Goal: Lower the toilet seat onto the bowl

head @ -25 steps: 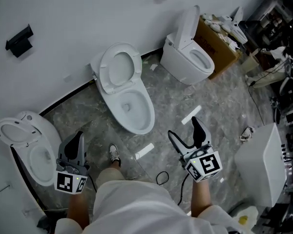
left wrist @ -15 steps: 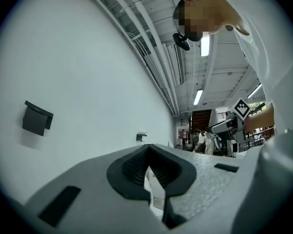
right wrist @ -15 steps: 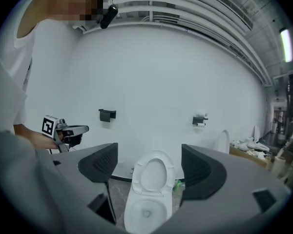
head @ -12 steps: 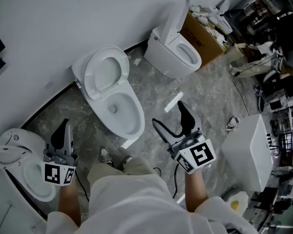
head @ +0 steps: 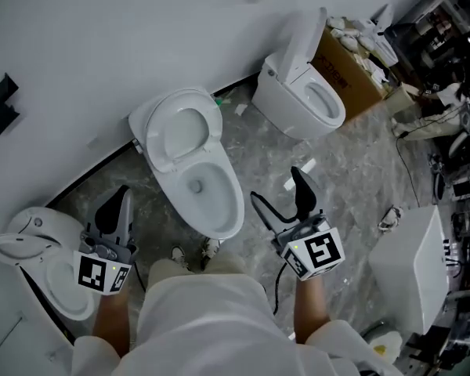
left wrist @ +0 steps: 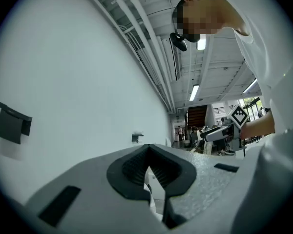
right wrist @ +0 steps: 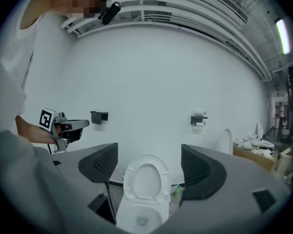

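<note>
The middle white toilet has its seat [head: 185, 129] raised, leaning back toward the wall above the open bowl [head: 210, 188]. In the right gripper view the raised seat [right wrist: 147, 180] and the bowl [right wrist: 140, 219] stand framed between the jaws. My right gripper [head: 276, 188] is open with nothing in it, held to the right of the bowl's front and apart from it. My left gripper [head: 114, 210] is shut and empty, off to the left of the bowl; in its own view the gripper [left wrist: 149, 167] points at the bare white wall.
A second toilet [head: 301, 100] with its lid up stands at the back right beside a cardboard box [head: 351, 75]. A third toilet [head: 45, 266] is at my far left. A white cabinet [head: 411, 276] stands right. A black holder [head: 0, 105] hangs on the wall.
The view has shifted and the middle toilet sits a little nearer to me. Both grippers keep their jaw states; the right one stays beside the bowl's front.
</note>
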`<state>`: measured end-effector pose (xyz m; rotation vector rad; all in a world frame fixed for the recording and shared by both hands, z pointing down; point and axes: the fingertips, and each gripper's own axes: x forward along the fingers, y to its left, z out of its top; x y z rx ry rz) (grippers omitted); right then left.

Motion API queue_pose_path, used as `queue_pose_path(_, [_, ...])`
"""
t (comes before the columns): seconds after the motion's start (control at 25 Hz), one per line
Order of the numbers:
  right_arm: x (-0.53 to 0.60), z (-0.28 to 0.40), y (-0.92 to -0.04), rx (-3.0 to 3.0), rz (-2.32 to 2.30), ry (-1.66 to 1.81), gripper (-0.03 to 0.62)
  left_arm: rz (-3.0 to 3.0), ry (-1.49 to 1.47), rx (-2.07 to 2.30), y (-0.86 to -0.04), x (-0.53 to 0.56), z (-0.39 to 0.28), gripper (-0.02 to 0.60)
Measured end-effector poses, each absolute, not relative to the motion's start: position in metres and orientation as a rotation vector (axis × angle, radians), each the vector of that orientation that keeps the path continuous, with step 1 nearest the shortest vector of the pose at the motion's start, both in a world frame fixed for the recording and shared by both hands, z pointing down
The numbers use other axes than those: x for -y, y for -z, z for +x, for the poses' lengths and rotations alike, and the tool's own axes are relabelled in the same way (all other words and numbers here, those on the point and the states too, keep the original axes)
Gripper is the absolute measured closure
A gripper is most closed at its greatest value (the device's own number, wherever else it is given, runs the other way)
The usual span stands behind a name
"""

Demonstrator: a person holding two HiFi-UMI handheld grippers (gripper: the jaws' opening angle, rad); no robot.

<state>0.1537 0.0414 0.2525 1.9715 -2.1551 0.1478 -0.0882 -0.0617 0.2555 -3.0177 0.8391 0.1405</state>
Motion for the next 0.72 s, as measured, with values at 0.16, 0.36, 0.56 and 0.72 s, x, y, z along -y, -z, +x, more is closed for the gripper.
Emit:
queue_pose_path(0.16, [-0.005, 0.166, -0.264, 2.218, 1.903, -0.137, 0.214, -3.0, -0.074, -0.893, -0.26, 0.071, -0.084, 0.578])
queue_pose_path(0.36, [0.045, 0.164, -0.295, 2.277, 1.712, -0.127, 0.214, -3.0, -0.018, -0.963, -0.274, 0.079, -0.08, 0.578])
queue_pose_path(0.56, [0.1, 0.16, -0.333, 2.282, 1.547, -0.092, 0.214, -2.996, 0.03, -1.031, -0.29, 0.083, -0.086, 0.578])
queue_pose_path(0.72, [0.133, 0.158, -0.353, 2.296, 1.474, -0.075, 0.214, -2.996, 0.09, -1.1, -0.307, 0.079, -0.094, 0.578])
